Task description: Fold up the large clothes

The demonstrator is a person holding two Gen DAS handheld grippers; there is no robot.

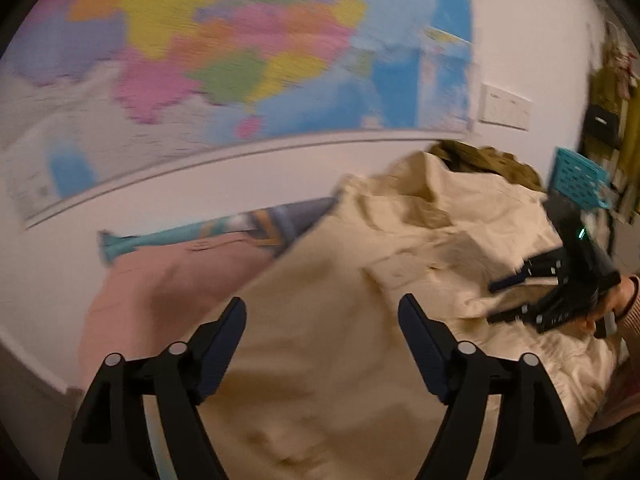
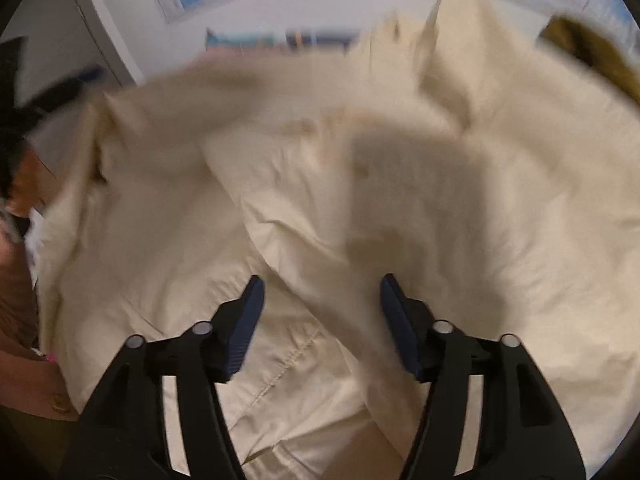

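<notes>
My left claw (image 1: 322,312) hangs over the garment (image 1: 360,280), my right claw (image 1: 496,304) on its right part, second garment (image 1: 168,276) to its left, map (image 1: 224,52) on the wall (image 1: 528,40) behind.

Cream garment (image 2: 460,208), all rumpled up.
It sprawls in loose folds and deep creases, a stitched seam (image 2: 280,368) running across the near part, one edge raised at the back.

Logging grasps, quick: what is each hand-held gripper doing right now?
Left hand-held gripper: open, holding nothing.
Right hand-held gripper: open, above the cream garment.
</notes>
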